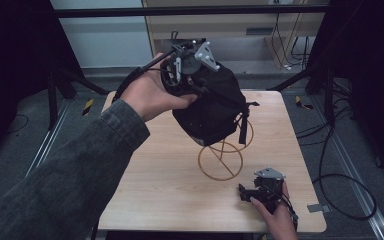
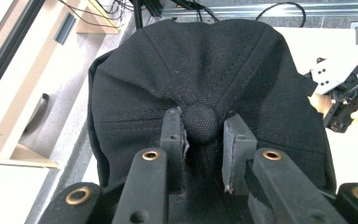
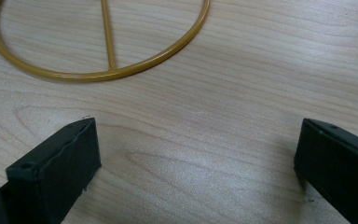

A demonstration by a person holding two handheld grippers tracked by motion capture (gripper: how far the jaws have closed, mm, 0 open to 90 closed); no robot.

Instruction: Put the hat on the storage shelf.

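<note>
A black cap hangs in the air over a golden wire stand on the wooden table. My left gripper holds it from above. In the left gripper view the gripper is shut on the round button at the crown of the cap. My right gripper rests low on the table near the front right edge. In the right gripper view it is open, with bare wood between the jaws and the stand's base ring just ahead of them.
The stand has a flat ring on the table and an upright ring behind the cap. Dark frame legs and cables lie on the floor around the table. A wooden cabinet stands at the back.
</note>
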